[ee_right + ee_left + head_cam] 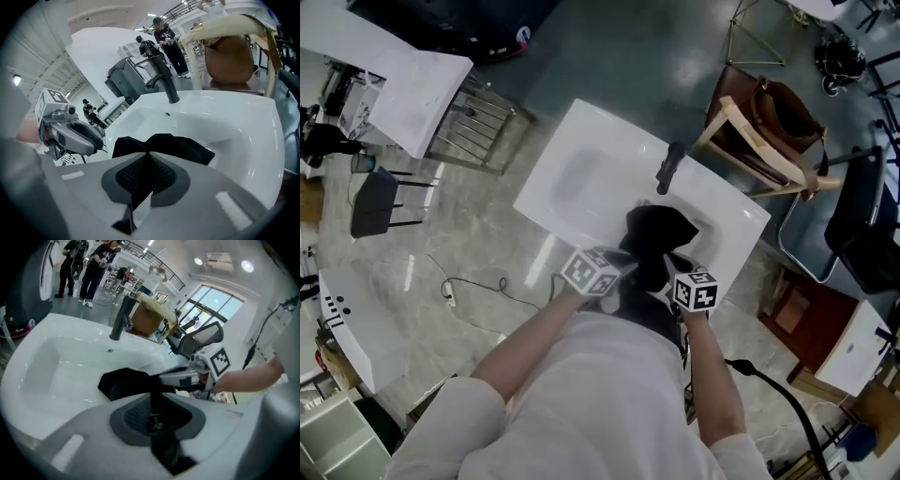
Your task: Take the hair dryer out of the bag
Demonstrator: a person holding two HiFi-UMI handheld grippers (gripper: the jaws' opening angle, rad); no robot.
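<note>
The person stands at a white sink (581, 178) with a gripper in each hand, and both tools are down on the sink's near edge, where the black bag (659, 234) lies in a soft heap. The bag sits on the person's side of the dark tap (669, 167), at the lip of the bowl, and is well apart from the tap itself. The right gripper (146, 152) has its jaws pressed together on an edge of the bag. The cloth creases to a point right where the tips meet, and the rest of the bag spreads away from them toward the bowl. The left gripper (157, 390) comes at the bag from the other side, its tips close beside the right one's. Its jaws stand a narrow way apart, with a strip of the black cloth running through the gap, and they are not clamped on it. All I can see at the sink is black cloth, so I cannot make out the hair dryer. Beyond the sink's far side, past the tap, stands a pale wooden chair (759, 141).
</note>
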